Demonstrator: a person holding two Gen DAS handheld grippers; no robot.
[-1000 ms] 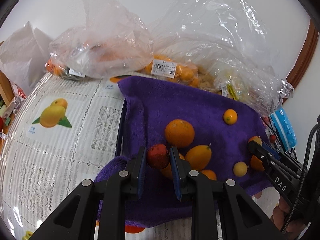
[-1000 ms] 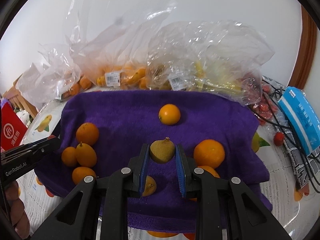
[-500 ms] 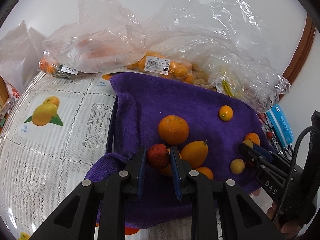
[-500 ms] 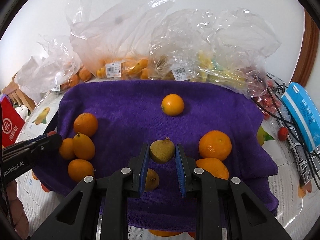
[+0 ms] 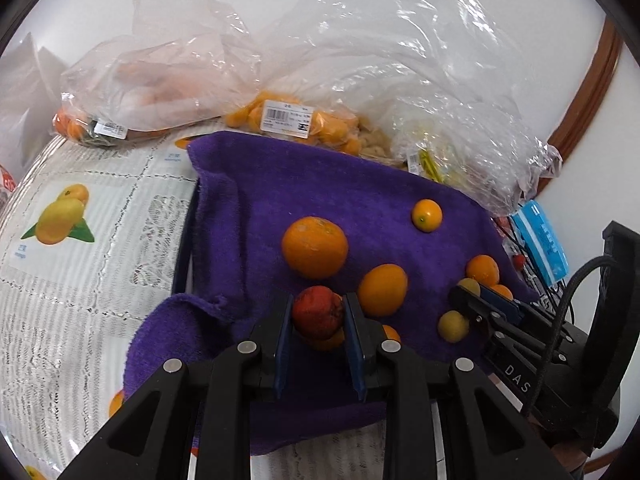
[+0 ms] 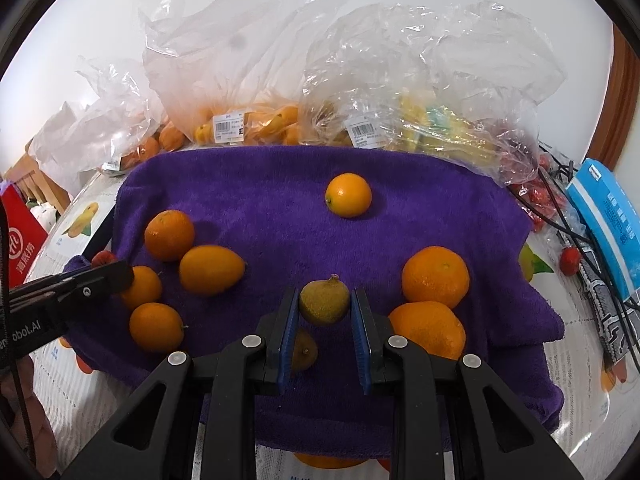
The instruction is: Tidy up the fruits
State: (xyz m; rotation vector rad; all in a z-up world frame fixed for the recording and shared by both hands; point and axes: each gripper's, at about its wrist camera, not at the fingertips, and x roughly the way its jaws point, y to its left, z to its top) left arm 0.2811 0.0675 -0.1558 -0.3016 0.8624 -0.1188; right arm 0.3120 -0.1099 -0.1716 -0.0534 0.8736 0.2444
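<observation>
A purple towel (image 6: 260, 184) bears several orange citrus fruits. My left gripper (image 5: 318, 308) has a small red fruit (image 5: 316, 312) between its blue pads, which still touch it as the jaws are opening slightly. It hangs over the towel's left part, near a big orange (image 5: 315, 247) and an oval orange fruit (image 5: 382, 290). My right gripper (image 6: 325, 300) is shut on a small yellow-green fruit (image 6: 324, 302), above a similar fruit (image 6: 304, 354) lying on the towel. Two oranges (image 6: 435, 276) lie just right of it. Each gripper shows at the edge of the other's view.
Clear plastic bags (image 6: 248, 80) of fruit stand along the towel's far edge. A blue box (image 6: 608, 216), black cables and small red fruits lie at the right. A lace tablecloth (image 5: 80, 280) with fruit prints spreads to the left, and a red packet (image 6: 20, 240) sits there.
The left gripper has tipped a little, so the towel and oranges have shifted in its view; the red fruit stays between its pads. The right gripper and its fruit have barely moved.
</observation>
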